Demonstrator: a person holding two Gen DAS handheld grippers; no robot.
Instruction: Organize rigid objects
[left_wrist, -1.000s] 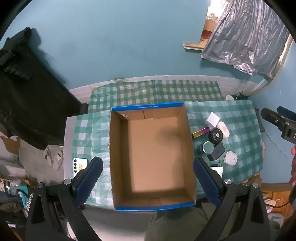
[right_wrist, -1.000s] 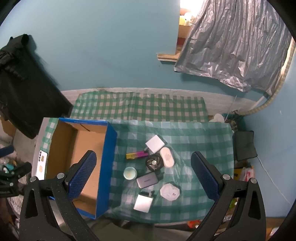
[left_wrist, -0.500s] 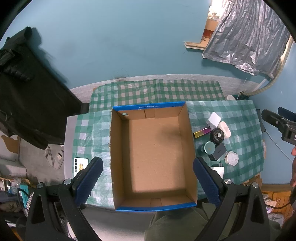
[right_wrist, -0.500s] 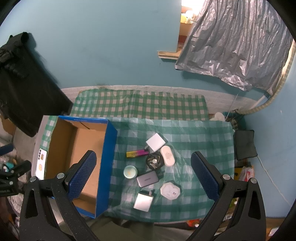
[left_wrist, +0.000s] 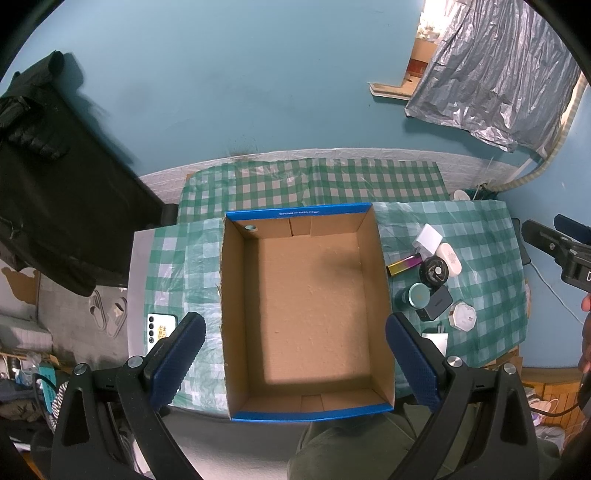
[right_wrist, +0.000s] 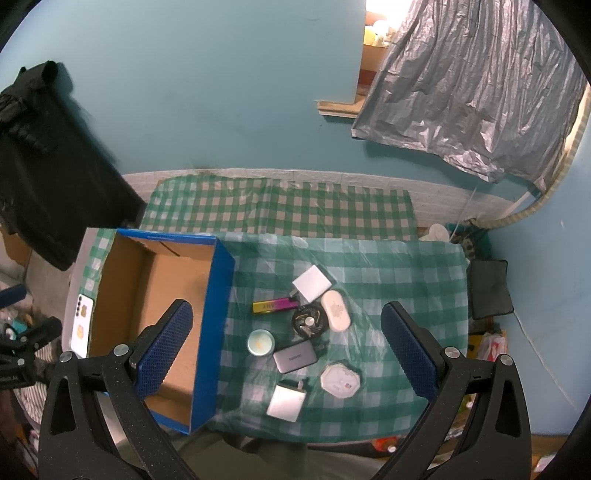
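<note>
An empty blue-edged cardboard box (left_wrist: 306, 306) (right_wrist: 147, 295) sits on the green checked table. To its right lies a cluster: a white charger (right_wrist: 311, 283), an iridescent bar (right_wrist: 274, 305), a black round fan (right_wrist: 309, 322), a white oval case (right_wrist: 335, 310), a teal round tin (right_wrist: 260, 342), a grey power bank (right_wrist: 295, 356), a white octagonal box (right_wrist: 340, 380) and a white square adapter (right_wrist: 286, 402). My left gripper (left_wrist: 295, 365) is open, high above the box. My right gripper (right_wrist: 288, 350) is open, high above the cluster.
A white phone (left_wrist: 157, 328) (right_wrist: 82, 325) lies at the table's left edge beside the box. A black garment (left_wrist: 55, 192) hangs at the left. A silver sheet (right_wrist: 472, 99) hangs on the blue wall. A dark cushion (right_wrist: 489, 288) lies right of the table.
Both views have shifted only slightly; the table and box sit a little lower and smaller. Nothing on the table has moved and both grippers stay open.
</note>
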